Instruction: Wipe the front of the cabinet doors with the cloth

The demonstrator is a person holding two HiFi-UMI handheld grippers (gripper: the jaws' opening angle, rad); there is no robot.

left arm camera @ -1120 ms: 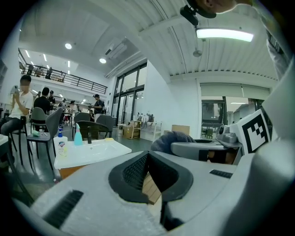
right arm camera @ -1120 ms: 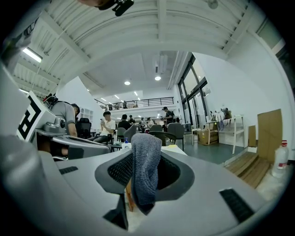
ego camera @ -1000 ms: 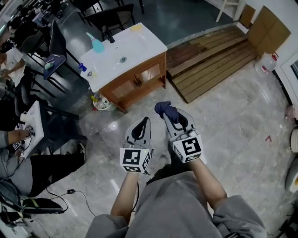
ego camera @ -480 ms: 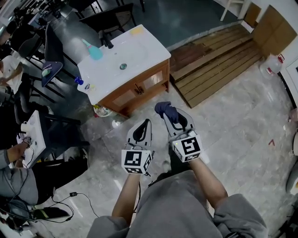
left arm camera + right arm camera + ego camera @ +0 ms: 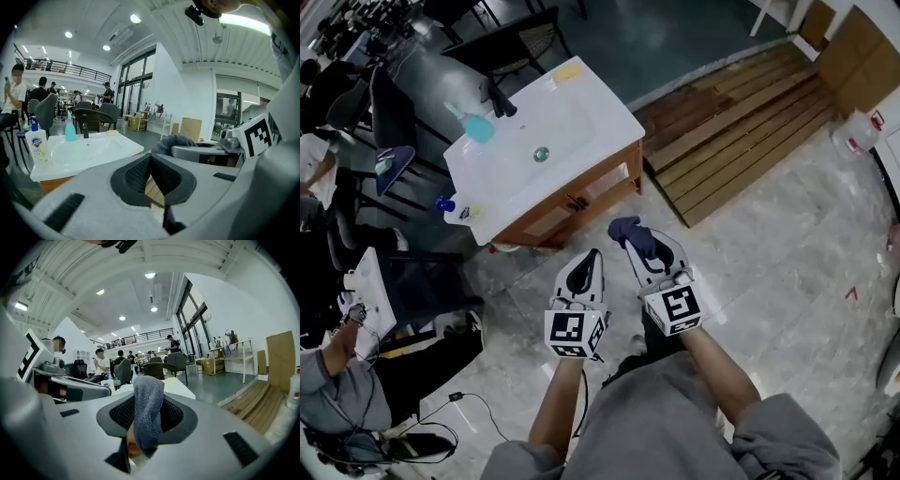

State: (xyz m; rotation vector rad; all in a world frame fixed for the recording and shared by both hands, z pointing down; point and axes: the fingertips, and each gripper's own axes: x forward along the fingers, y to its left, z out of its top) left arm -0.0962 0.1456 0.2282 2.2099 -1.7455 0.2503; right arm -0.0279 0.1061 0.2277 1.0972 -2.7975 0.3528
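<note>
- The person stands on the pale stone floor (image 5: 787, 281) a little way back from the wooden cabinet (image 5: 546, 220), both forearms bent at the elbow and held out in front of the body.
- The left forearm (image 5: 553, 408) and the right forearm (image 5: 720, 361) run almost parallel. The two tools sit side by side, near each other but not touching, and both point toward the cabinet.
- The left gripper (image 5: 588, 264) is pinched together at the tips. In its own view (image 5: 150, 159) the black pads meet at the front, with nothing caught between them.
- The right gripper (image 5: 645, 246) is clamped on the dark blue-grey cloth (image 5: 628, 231). In the right gripper view (image 5: 146, 425) the cloth (image 5: 148, 408) stands up out of the closed pads as a bunched fold.
- The cloth is up in the air, ahead of the person and well apart from the cabinet doors (image 5: 602, 185).
- The cabinet carries a white basin top (image 5: 572, 112), with a teal bottle (image 5: 476, 127) and a black tap (image 5: 497, 98) at its far edge.
- A bed of wooden planks (image 5: 741, 112) lies just right of the cabinet.
</note>
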